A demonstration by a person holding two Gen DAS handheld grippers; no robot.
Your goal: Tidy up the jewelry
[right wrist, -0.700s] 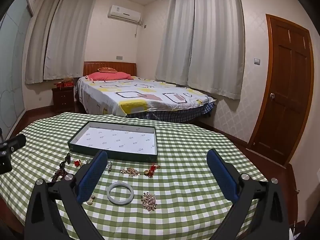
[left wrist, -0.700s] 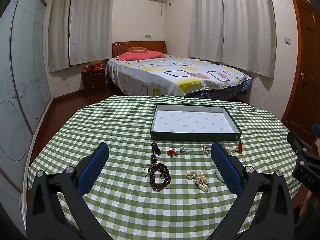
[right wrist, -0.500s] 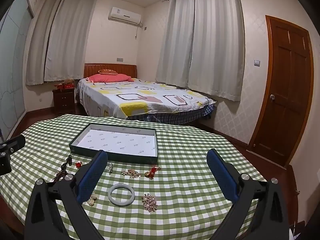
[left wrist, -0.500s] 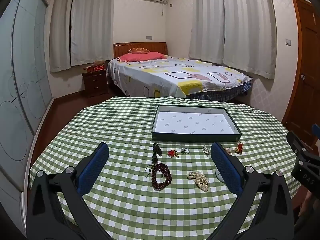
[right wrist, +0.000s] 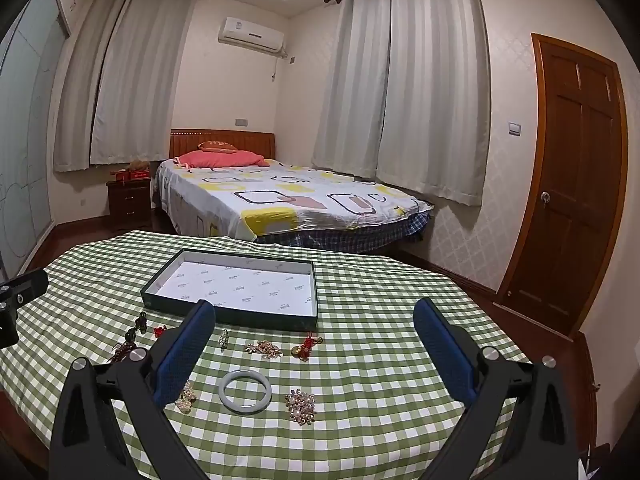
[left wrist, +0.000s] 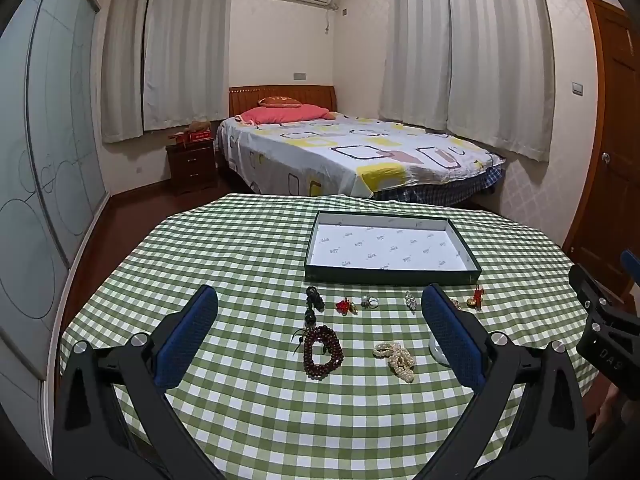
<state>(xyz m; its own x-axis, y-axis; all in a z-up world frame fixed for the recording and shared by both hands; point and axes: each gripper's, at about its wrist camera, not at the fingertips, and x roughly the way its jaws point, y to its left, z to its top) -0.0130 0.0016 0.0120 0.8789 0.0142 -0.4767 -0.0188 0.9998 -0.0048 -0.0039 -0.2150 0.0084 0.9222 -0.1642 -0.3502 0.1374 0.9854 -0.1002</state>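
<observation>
I see a shallow dark-green tray [left wrist: 390, 276] with a white printed lining at frame centre, flat on the cloth. Below it lies a row of small pieces: a dark bead strand [left wrist: 313, 305], a red charm [left wrist: 345, 306], a ring [left wrist: 370, 301]. Lower still, a coiled red-brown bead bracelet [left wrist: 323, 352] beside a pearl heap [left wrist: 396, 360]. In my right view, a pale jade bangle [right wrist: 245, 391] lies flat at lower centre.

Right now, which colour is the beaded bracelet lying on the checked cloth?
Dark reddish-brown; the beaded bracelet shows best in the left wrist view.
</observation>
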